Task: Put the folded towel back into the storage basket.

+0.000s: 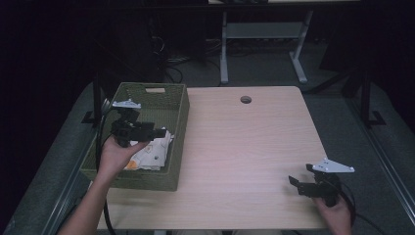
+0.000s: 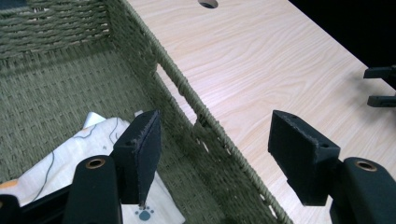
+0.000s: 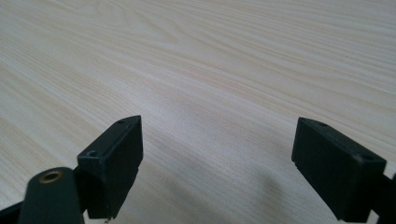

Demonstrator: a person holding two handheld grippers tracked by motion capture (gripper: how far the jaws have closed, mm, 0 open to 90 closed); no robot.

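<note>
At the left edge of the worktop [image 1: 244, 142]: woven green basket [image 1: 178, 112], open-topped, holding a folded pale cloth [image 1: 151, 152] toward its near end. Cloth lying flat on the basket floor, against the right-hand wall as seen from above; cream-coloured, with thin dark line markings and a small blue paw print [image 2: 144, 214] near one corner.

Left gripper [image 1: 159, 133] held over the basket above the cloth, jaws spread wide, nothing between them. From the left gripper view, one jaw hanging above the cloth, the other out past the basket rim [image 2: 187, 88] over bare wood. No contact with the cloth discernible.

Right gripper [image 1: 295, 183] low over the near right part of the worktop, well apart from the basket, jaws likewise wide and empty. Plain wood grain beneath.

Handling, as a judgement: cloth likely light, soft and limp, prone to unfolding and sagging when lifted; not fragile, not slippery. Best taken at a free edge or corner, or by pinching up a fold in the upper layer, with the nearby basket wall leaving little room for the outer jaw.

Orientation: folded bundle roughly oblong, long axis seemingly running along the basket's length, from near end toward far end. Exact outline partly hidden by hand and gripper in the high view, so not certain.
</note>
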